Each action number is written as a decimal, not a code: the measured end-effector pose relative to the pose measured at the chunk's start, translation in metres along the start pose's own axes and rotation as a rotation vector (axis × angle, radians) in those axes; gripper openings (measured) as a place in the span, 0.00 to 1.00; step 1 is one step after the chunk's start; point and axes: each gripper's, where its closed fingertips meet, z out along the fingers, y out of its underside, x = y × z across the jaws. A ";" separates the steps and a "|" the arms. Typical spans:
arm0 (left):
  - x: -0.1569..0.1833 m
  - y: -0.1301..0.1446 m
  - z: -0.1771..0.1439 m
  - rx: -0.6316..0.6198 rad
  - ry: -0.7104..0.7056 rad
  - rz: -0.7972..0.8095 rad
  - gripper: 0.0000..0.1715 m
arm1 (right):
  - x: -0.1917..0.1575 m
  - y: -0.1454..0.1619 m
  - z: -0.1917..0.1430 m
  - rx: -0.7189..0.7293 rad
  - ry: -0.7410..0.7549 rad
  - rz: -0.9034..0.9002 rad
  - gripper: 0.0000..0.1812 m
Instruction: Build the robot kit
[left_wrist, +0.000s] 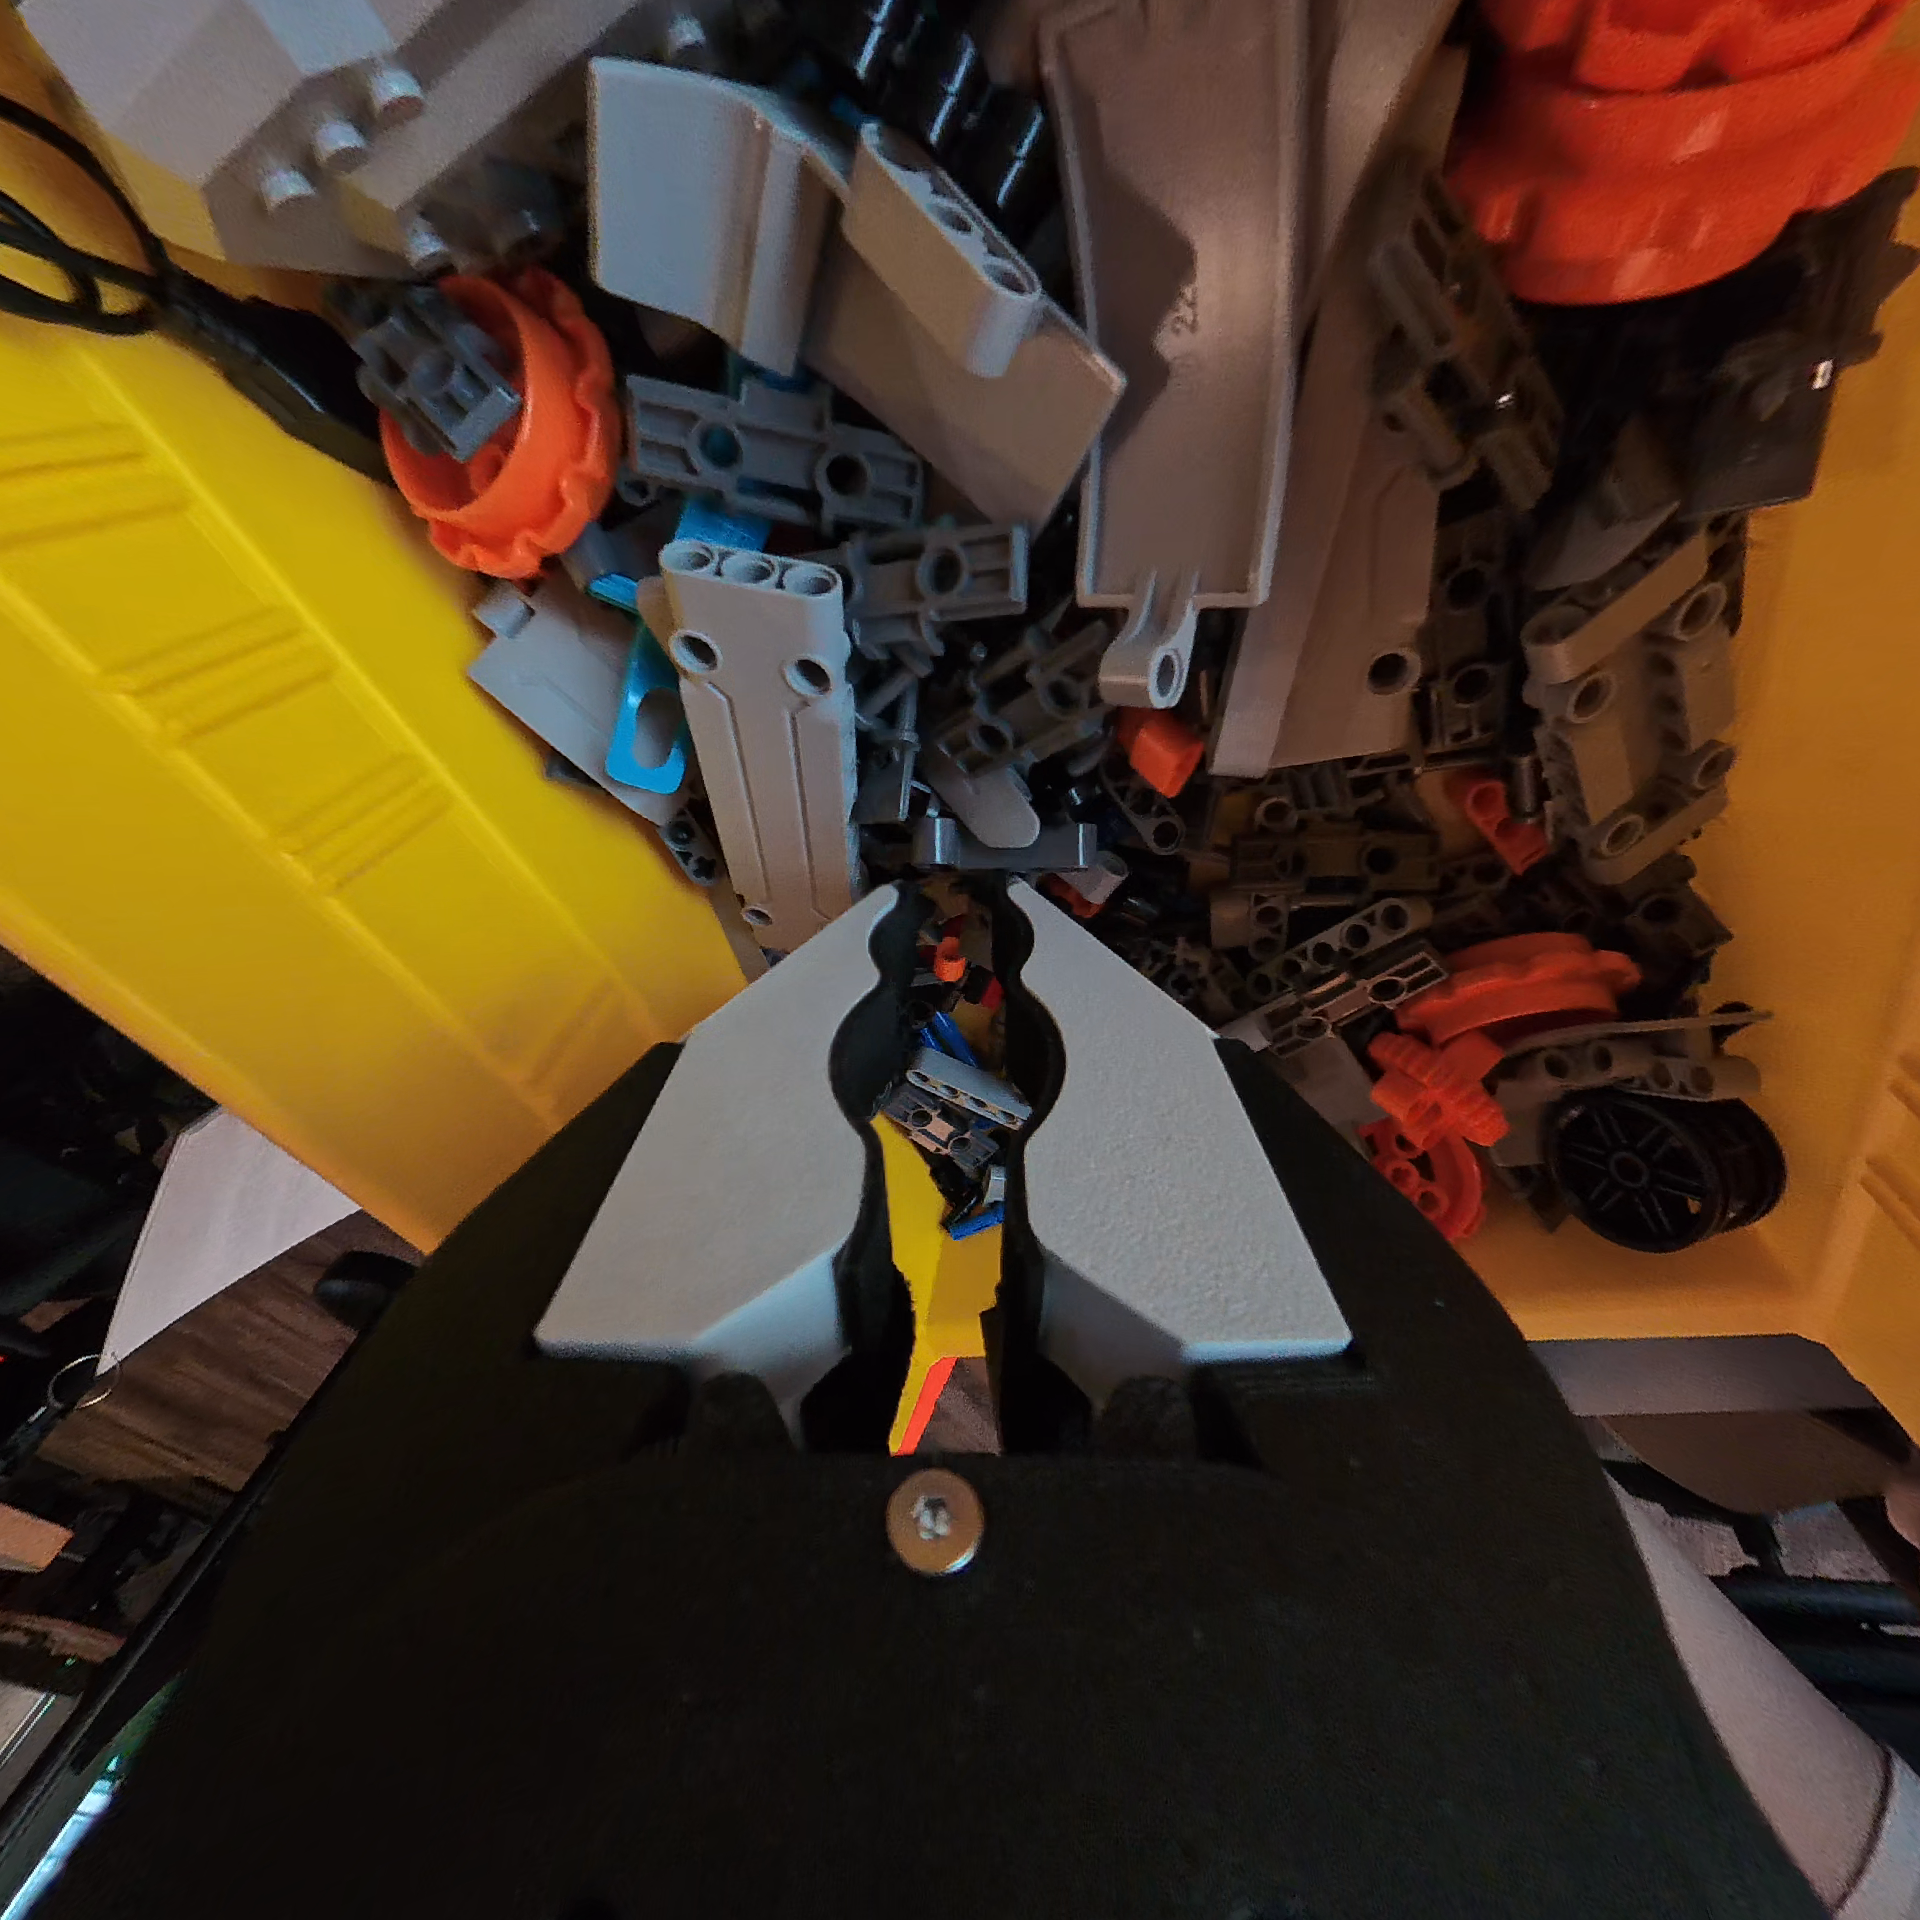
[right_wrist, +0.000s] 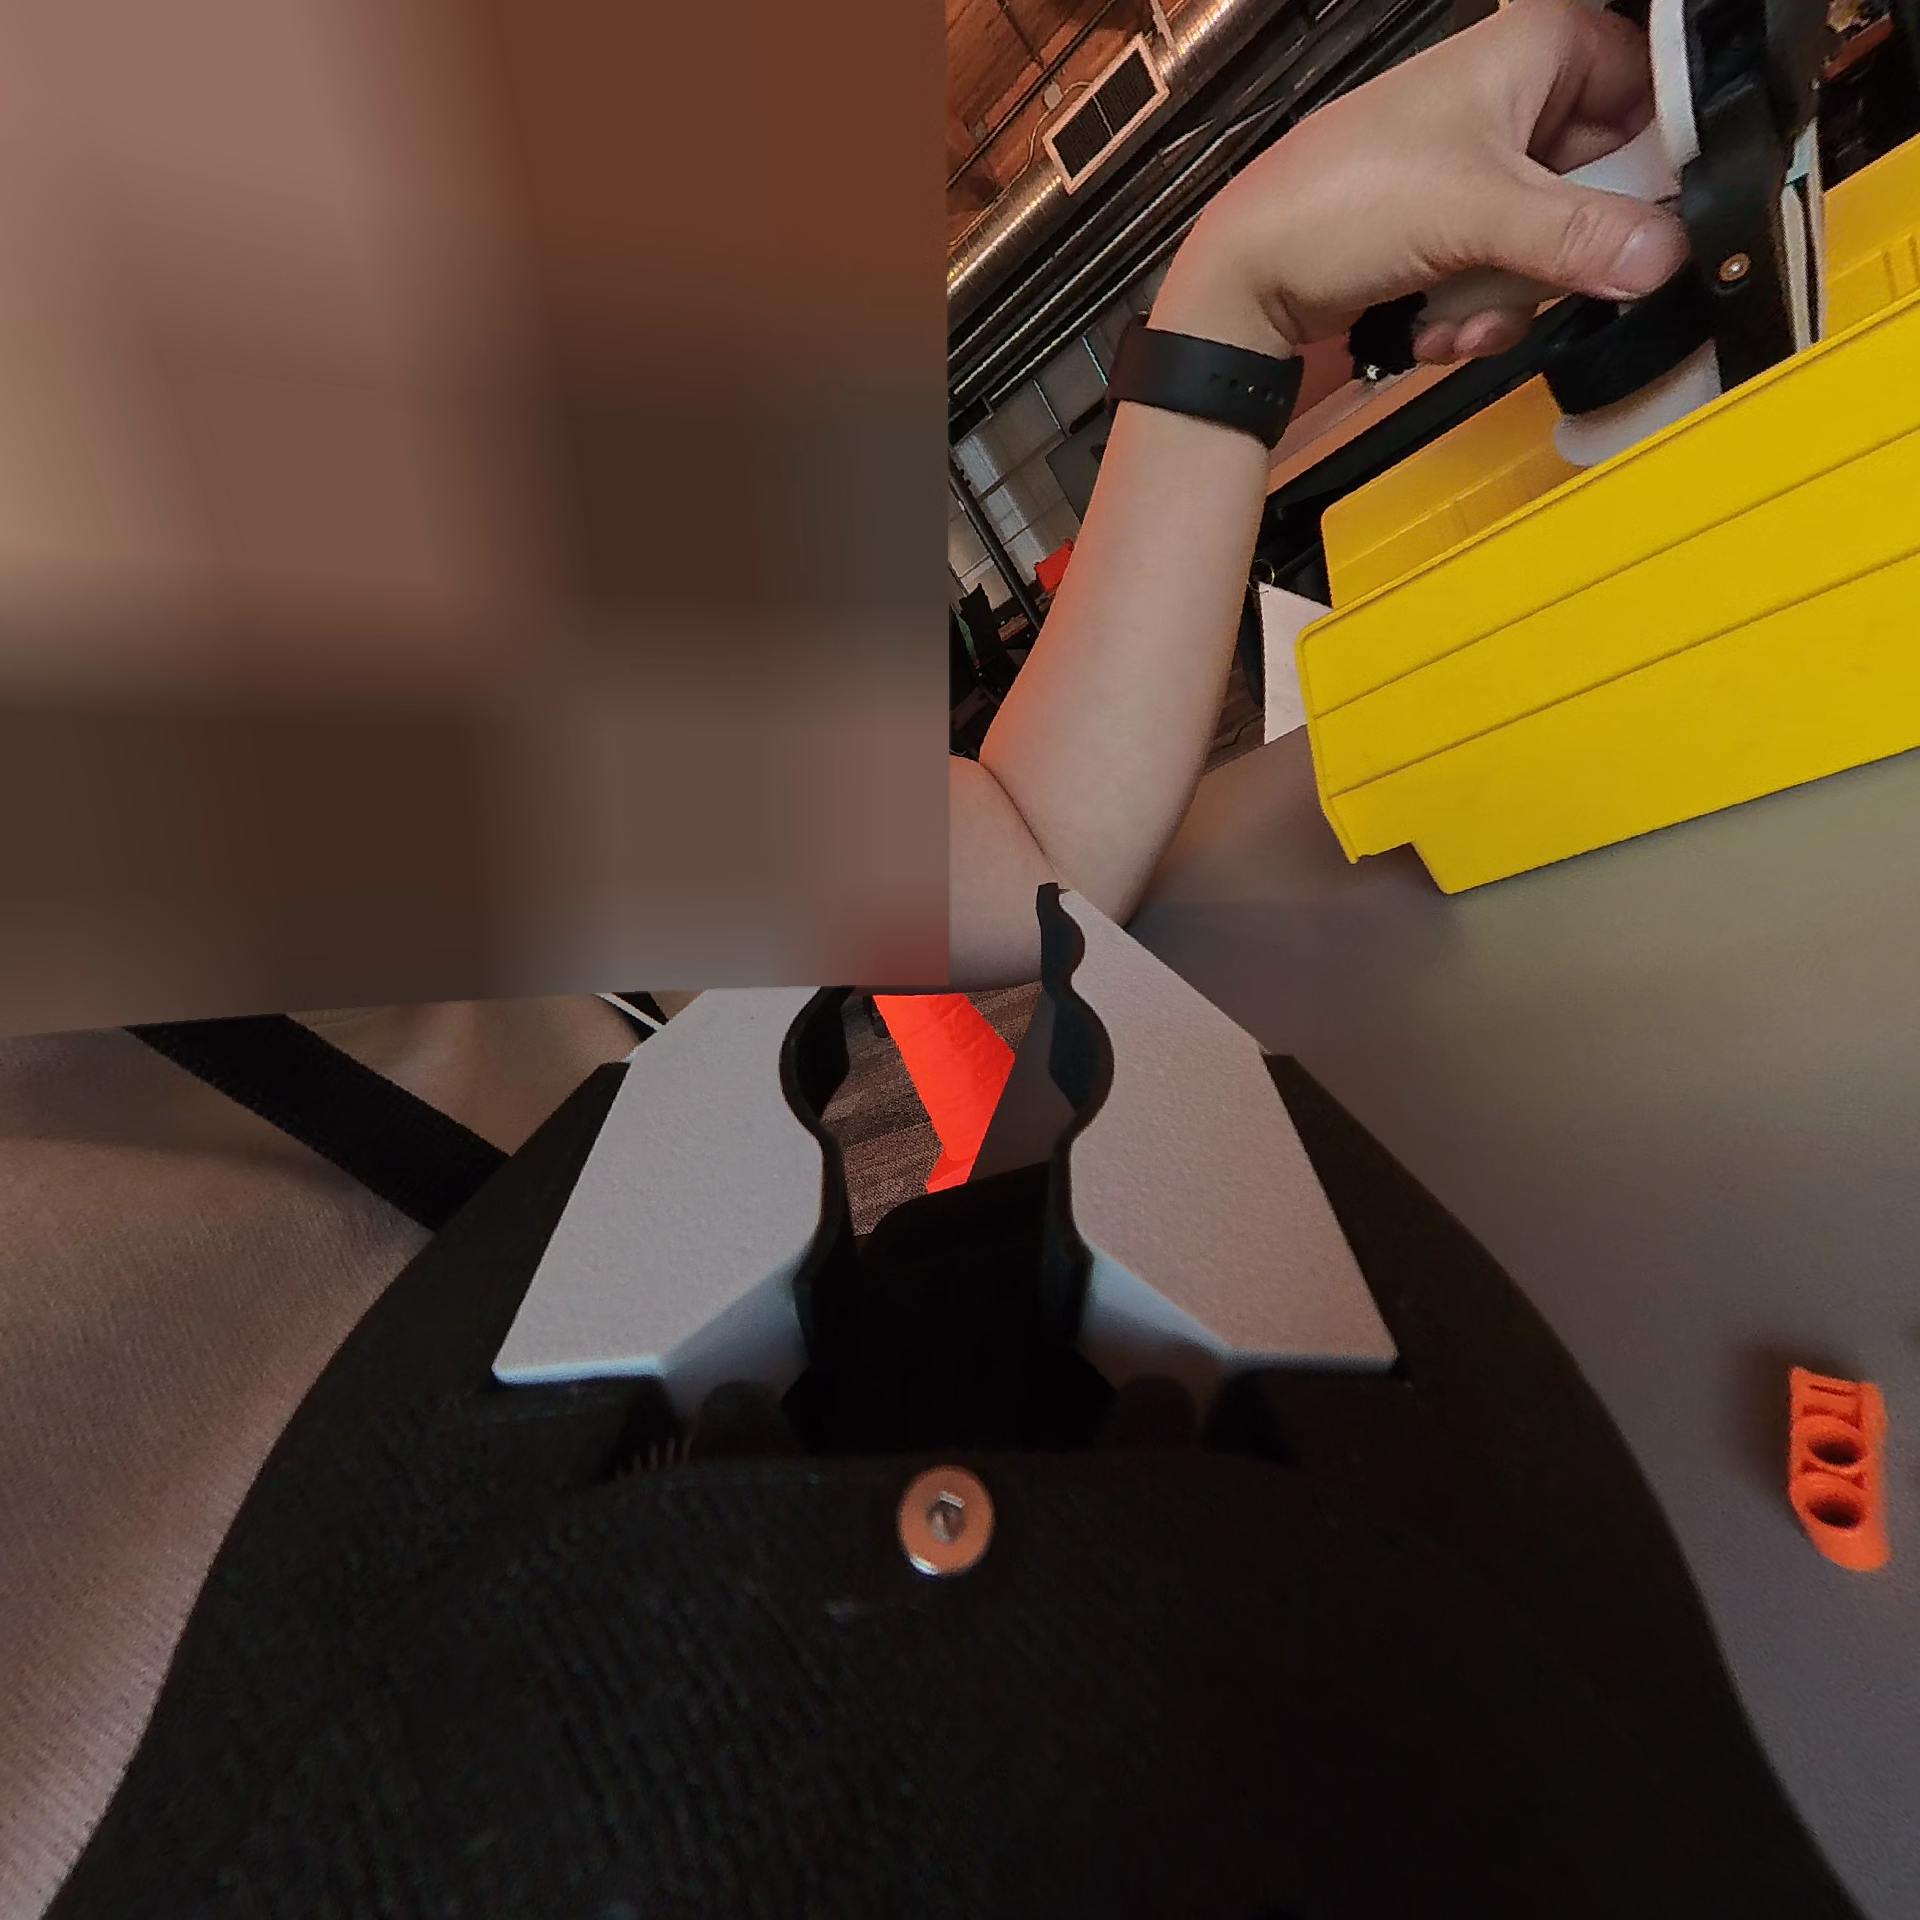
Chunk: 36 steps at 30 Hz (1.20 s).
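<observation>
Bricks (left_wrist: 1039, 644) fill the yellow bin (left_wrist: 270, 790), and the left gripper (left_wrist: 951, 904) points straight down into that heap. Its jaws stand slightly apart, a narrow slot between them, with nothing clamped that I can see; small loose parts and a strip of the bin's yellow floor show through the gap. Just beyond the tips lies a dark grey connector (left_wrist: 1003, 844), crosswise to the jaws, so close that I cannot tell whether it touches them. Just past it toward the bin's left wall, a long pale grey panel (left_wrist: 764, 727) runs roughly in line with the jaws, its near end beside the left tip. Farther off, against the left wall, sits an orange ring (left_wrist: 499, 426); toward the bin's right wall lie orange gears (left_wrist: 1444, 1101) and a black wheel (left_wrist: 1652, 1174). At the far end of the bin, large grey plates (left_wrist: 1184, 312) overlap.

The right gripper (right_wrist: 940, 997) is well apart from the bin, outside it and turned away from the bricks. Its jaws are parted wider than the left ones and hold nothing; a bright orange shape (right_wrist: 940, 1081) of unclear kind shows behind the gap. On the grey table (right_wrist: 1558, 1091), away from the bin and to the right of this gripper, a short orange beam (right_wrist: 1834, 1465) lies alone, its long axis roughly parallel to the jaws. In the right wrist view a hand (right_wrist: 1455, 187) with a black wristband (right_wrist: 1210, 379) holds the left gripper over the bin's rim, so the left one is much the nearer to the heap.
</observation>
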 end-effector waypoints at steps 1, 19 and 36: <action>0.000 0.000 0.000 0.003 0.001 -0.004 0.07 | 0.000 0.000 0.000 0.000 0.000 0.000 0.18; 0.016 0.041 0.012 -0.177 0.093 -0.045 0.23 | 0.000 0.001 0.001 -0.007 0.000 -0.001 0.19; -0.013 0.070 0.007 -0.227 0.011 -0.130 0.08 | 0.001 0.000 0.000 0.002 -0.001 0.013 0.19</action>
